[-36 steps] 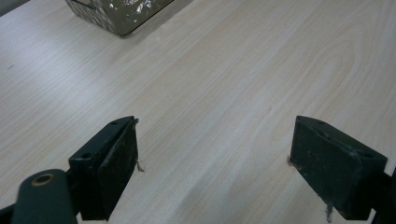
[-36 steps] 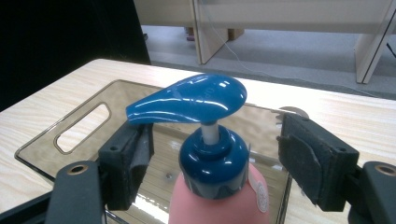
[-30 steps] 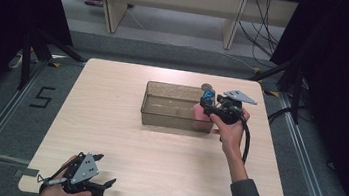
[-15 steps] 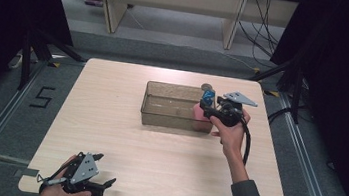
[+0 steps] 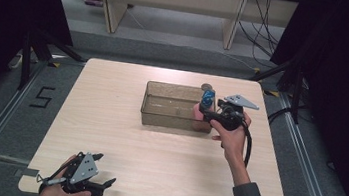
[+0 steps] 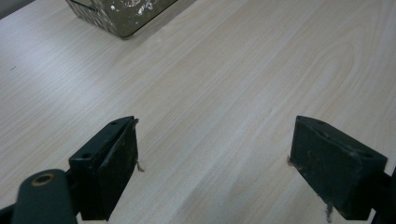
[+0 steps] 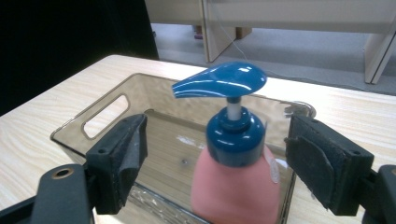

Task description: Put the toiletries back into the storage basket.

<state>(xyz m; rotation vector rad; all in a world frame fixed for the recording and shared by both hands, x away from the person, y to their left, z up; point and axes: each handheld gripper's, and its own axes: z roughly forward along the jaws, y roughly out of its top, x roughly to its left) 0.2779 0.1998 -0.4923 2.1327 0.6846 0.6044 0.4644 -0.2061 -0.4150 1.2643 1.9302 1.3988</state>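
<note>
And here we are at the far right of the worktop (image 5: 109,120), where the right hand-held gripper (image 5: 209,113) sits at the right end of the clear smoky bin (image 5: 161,107), right over the pink soap bottle (image 5: 197,112) with its blue pump top (image 5: 207,98). The right gripper view tells the story up close: the bottle (image 7: 236,186) stands upright inside the bin (image 7: 100,119), against its near wall, pump spout (image 7: 219,80) pointing off to the left of that view, and the two black jaws flank the blue collar on either side with clear daylight between pad and plastic. Those jaws have just been opening, and the bottle sits between them, untouched by either pad, so nothing is gripped. The person's hand wraps the gripper body from below, cable looping back along the forearm. Down at the near left corner of the worktop, the left hand-held gripper (image 5: 99,182) rests low, well apart from the bin. Its own view shows the jaws (image 6: 215,172) spread wide over bare pale wood, nothing between them, with one corner of the bin (image 6: 122,16) peeking in at the top edge.
</note>
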